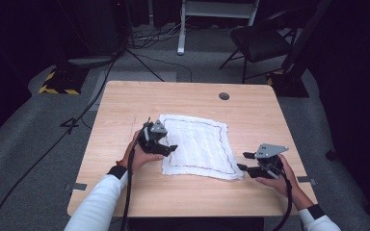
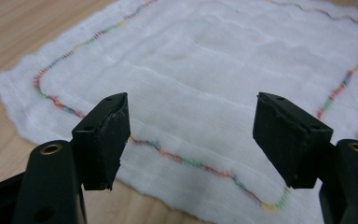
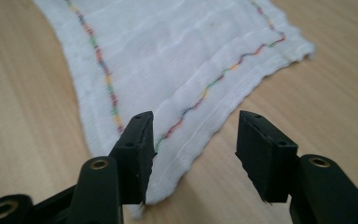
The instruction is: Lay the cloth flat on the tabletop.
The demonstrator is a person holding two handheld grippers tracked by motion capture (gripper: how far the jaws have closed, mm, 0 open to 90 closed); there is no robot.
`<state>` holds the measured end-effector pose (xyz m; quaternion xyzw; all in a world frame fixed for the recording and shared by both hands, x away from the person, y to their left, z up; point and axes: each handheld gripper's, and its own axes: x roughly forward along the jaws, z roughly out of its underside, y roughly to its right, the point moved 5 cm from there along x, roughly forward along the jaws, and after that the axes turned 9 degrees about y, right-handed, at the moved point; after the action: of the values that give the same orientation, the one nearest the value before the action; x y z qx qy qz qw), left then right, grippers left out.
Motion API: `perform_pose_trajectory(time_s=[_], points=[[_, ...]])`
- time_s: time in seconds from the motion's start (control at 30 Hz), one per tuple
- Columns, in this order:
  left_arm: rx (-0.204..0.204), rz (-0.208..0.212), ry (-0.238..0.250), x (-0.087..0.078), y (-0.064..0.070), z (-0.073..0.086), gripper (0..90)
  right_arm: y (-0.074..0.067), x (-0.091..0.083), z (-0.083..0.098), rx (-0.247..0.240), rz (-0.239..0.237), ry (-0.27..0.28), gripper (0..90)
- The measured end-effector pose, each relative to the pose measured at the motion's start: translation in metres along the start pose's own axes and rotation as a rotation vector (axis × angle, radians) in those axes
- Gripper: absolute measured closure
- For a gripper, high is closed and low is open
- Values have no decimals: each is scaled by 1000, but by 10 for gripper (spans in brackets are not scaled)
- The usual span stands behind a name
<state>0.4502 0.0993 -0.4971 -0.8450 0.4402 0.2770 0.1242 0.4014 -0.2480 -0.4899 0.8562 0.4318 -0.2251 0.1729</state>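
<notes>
White woven cloth, rectangular, multicoloured wavy stitched border, flat on wood-grain table.

In the high view the left gripper covers part of the white cloth's left edge, and both forearms run off the bottom edge. The cloth's far corners are cut off by the top of the left gripper view, where its stitched border blurs. A dark chair beyond the table fades into shadow.
</notes>
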Motion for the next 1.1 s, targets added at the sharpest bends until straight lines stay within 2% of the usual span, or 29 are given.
perform_pose_trajectory(time_s=[0.07,0.17,0.23,0.33,0.4,0.53,0.6,0.83,1.03,1.1], points=[[-1,12,-21,0,7,8,279,7,5,-4,9,28,1,461],[10,19,-54,1,13,17,278,16,18,-7,-6,72,-31,453],[6,33,-82,4,15,20,277,21,28,-8,2,73,-43,453],[10,31,-94,7,17,23,275,30,46,-11,13,84,-66,451],[23,33,-104,8,19,25,278,33,58,-11,5,98,-84,455],[59,27,-149,9,25,33,302,37,70,-7,10,109,-120,455],[55,34,-143,7,26,34,334,39,72,-3,6,123,-145,450],[65,26,-140,0,31,40,336,42,66,1,19,156,-163,444],[60,35,-137,-8,35,47,336,45,60,6,58,182,-173,444],[59,37,-133,-11,38,49,336,45,57,8,58,183,-177,444]])
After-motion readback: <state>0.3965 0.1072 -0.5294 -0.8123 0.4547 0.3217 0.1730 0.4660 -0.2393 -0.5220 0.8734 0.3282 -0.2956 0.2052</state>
